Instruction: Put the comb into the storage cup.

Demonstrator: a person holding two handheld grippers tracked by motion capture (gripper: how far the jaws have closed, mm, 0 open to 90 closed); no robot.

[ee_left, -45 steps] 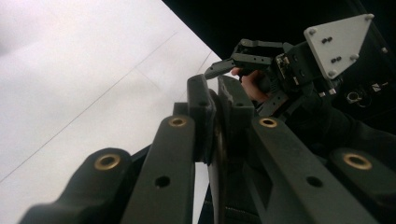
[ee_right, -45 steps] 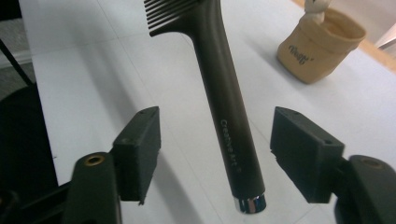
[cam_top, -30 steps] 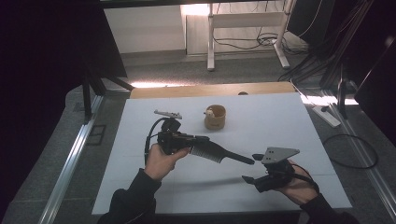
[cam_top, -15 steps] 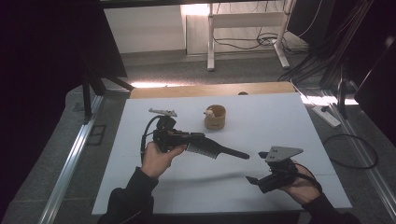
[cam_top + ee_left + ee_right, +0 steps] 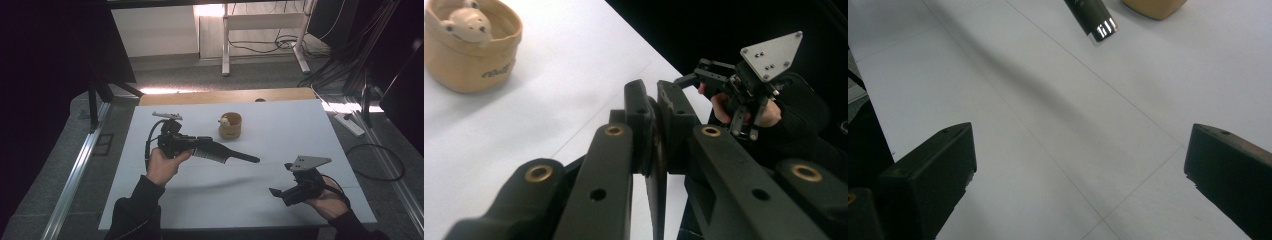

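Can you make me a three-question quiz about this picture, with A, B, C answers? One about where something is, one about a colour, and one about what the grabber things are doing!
1. Where is the little cup?
A. on the white table
B. on the floor
C. in a hand

2. What colour is the cup?
A. blue
B. tan
C. green

3. How are the left gripper jaws?
A. wide open, empty
B. shut on the black comb
C. shut on the cup

Answers:
1 A, it stands on the table beyond the comb.
2 B, its wall looks tan.
3 B, the jaws pinch the comb's wide end, and its handle sticks out.
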